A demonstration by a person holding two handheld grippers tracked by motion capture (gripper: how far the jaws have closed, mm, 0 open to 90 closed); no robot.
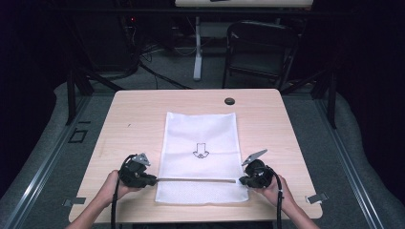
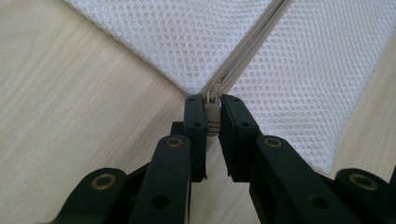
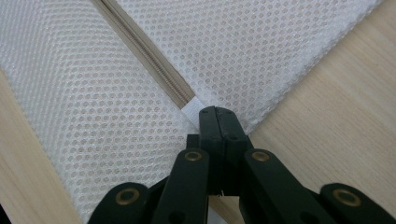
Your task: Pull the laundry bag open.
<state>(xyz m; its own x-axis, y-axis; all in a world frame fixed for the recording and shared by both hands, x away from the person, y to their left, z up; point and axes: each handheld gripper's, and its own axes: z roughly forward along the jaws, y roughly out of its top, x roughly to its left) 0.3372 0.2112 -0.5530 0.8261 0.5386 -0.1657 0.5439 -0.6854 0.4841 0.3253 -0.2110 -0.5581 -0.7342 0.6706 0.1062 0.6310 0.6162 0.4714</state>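
Nearest the person, two hands hold one gripper each at the near edge of a pale wooden desk (image 1: pixel 138 109). The left hand (image 1: pixel 113 185) carries the left gripper (image 1: pixel 155 180), whose jaws point right toward the bag. In the left gripper view, the left gripper (image 2: pixel 212 114) has its jaws clamped on the zipper pull (image 2: pixel 213 106), a small grey tab at the bag's left corner where the zipper ends. The right hand (image 1: pixel 273 189) carries the right gripper (image 1: pixel 241 181), jaws pointing left. In the right gripper view, the right gripper (image 3: pixel 217 116) has its jaws pressed together on the bag's edge, just beside a white fabric tab (image 3: pixel 192 111) at the other end of the zipper.

Between the two grippers lies a white mesh bag (image 1: pixel 200 143), flat on the desk, its long sides running away from the person. A grey zipper (image 1: pixel 196 180) crosses it from side to side near its near end. In both gripper views the teeth appear meshed along the visible length. A black outline arrow (image 1: pixel 201 150) is printed at the bag's middle.

Beyond the bag, a small dark round disc (image 1: pixel 229 100) sits near the desk's far edge, well apart from the bag. Behind the desk, on the floor, stand a dark folding chair (image 1: pixel 260 52) and a white post (image 1: pixel 197 47).
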